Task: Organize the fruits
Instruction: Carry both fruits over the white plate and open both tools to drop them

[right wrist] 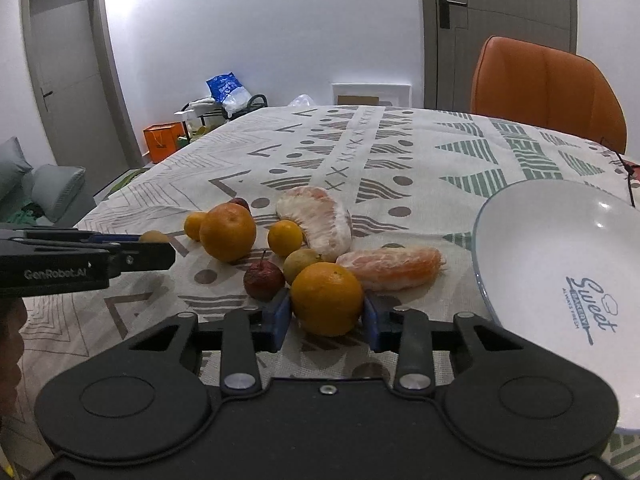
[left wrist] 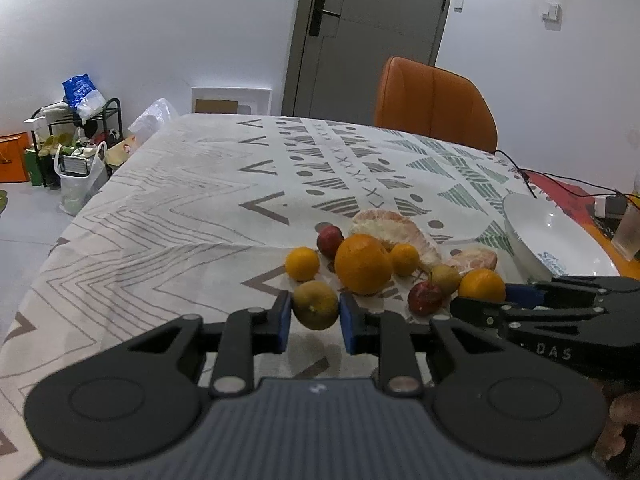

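A heap of fruit lies on the patterned tablecloth (left wrist: 168,208): a large orange (left wrist: 362,264), small oranges, red crab apples (left wrist: 424,298), greenish fruits and two peeled pomelo pieces (right wrist: 320,220). My left gripper (left wrist: 315,320) is shut on a greenish-brown fruit (left wrist: 316,305), its blue pads touching both sides. My right gripper (right wrist: 326,316) is shut on an orange (right wrist: 326,298) at the heap's near edge. The right gripper also shows in the left wrist view (left wrist: 480,300). A white bowl (right wrist: 560,280) marked "Sweet" stands to the right.
An orange chair (left wrist: 436,104) stands behind the table's far right edge. Black cables (left wrist: 560,184) and a glass (left wrist: 630,232) lie far right. The left table edge drops to a floor with bags and a rack (left wrist: 76,148).
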Motion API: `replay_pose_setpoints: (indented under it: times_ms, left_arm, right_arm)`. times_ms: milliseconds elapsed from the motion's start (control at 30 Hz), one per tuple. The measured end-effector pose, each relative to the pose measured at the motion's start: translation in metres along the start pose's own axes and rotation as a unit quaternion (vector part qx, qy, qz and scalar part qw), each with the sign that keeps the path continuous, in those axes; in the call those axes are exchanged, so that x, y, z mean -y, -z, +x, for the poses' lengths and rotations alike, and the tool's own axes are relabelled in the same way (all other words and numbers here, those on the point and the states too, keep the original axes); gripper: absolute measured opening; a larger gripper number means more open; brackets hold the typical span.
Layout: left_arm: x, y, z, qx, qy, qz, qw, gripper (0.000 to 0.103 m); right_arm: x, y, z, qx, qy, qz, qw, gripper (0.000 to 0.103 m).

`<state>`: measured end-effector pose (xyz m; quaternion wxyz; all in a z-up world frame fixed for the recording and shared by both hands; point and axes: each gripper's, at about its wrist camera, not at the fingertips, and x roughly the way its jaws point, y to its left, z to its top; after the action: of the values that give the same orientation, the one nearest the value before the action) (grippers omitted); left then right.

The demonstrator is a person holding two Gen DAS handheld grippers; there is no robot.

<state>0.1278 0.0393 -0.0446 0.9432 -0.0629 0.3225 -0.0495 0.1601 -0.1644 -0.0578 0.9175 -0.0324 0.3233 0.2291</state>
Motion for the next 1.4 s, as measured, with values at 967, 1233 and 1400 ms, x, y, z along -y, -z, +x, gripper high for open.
replay_pose_setpoints:
  times_ms: [967, 1233, 1400]
  left_arm:
    - [0.066, -0.015, -0.010, 0.044, 0.013, 0.036, 0.9983, 0.024]
    - [0.098, -0.021, 0.002, 0.048, 0.047, 0.055, 0.9962, 0.024]
    - [0.118, -0.024, 0.007, 0.050, 0.057, 0.069, 0.9947, 0.024]
  right_arm:
    - [0.046, -0.002, -0.065, 0.083, -0.016, 0.036, 0.996, 0.035]
    - [0.076, 0.000, -0.076, 0.089, 0.008, 0.047, 0.995, 0.035]
    - [0.095, 0.007, -0.081, 0.090, 0.027, 0.063, 0.994, 0.035]
